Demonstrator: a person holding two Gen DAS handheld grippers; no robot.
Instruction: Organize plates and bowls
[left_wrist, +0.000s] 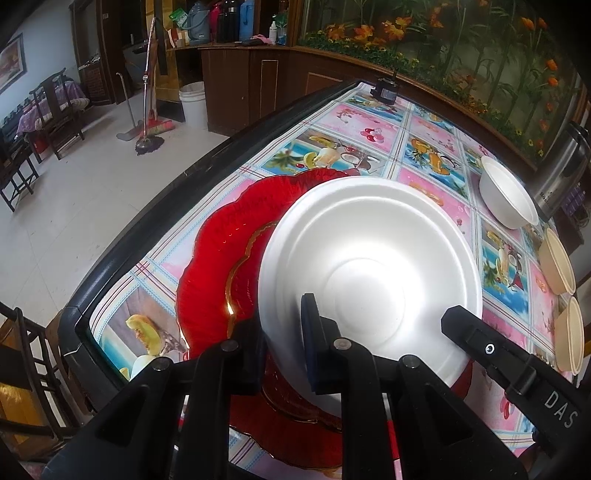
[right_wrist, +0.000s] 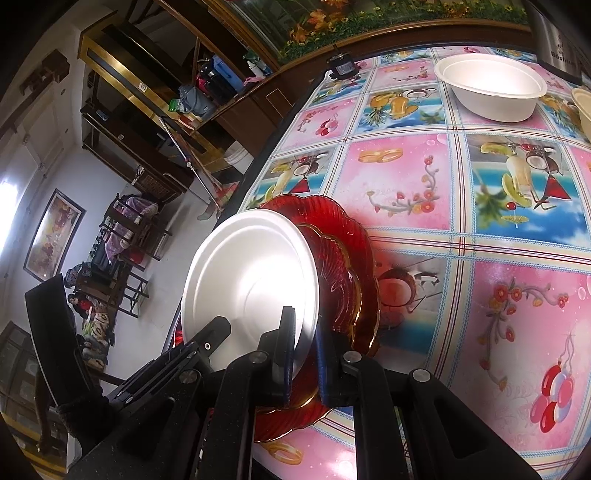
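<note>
A white foam plate (left_wrist: 369, 266) is held tilted over a stack of red glass plates with gold rims (left_wrist: 218, 251) near the table's left edge. My left gripper (left_wrist: 284, 332) is shut on the white plate's near rim. My right gripper (right_wrist: 306, 343) is shut on the same white plate (right_wrist: 251, 280), on another part of its rim, with the red plates (right_wrist: 351, 258) just behind it. In the left wrist view the right gripper's black finger (left_wrist: 480, 336) reaches onto the plate from the right.
A white bowl (left_wrist: 509, 195) (right_wrist: 491, 85) stands at the far right of the fruit-patterned tablecloth (right_wrist: 461, 221). Two beige bowls (left_wrist: 557, 262) sit on the right edge. A steel kettle (left_wrist: 561, 173) and a small black device (left_wrist: 384, 90) stand at the back. Floor and chairs lie left.
</note>
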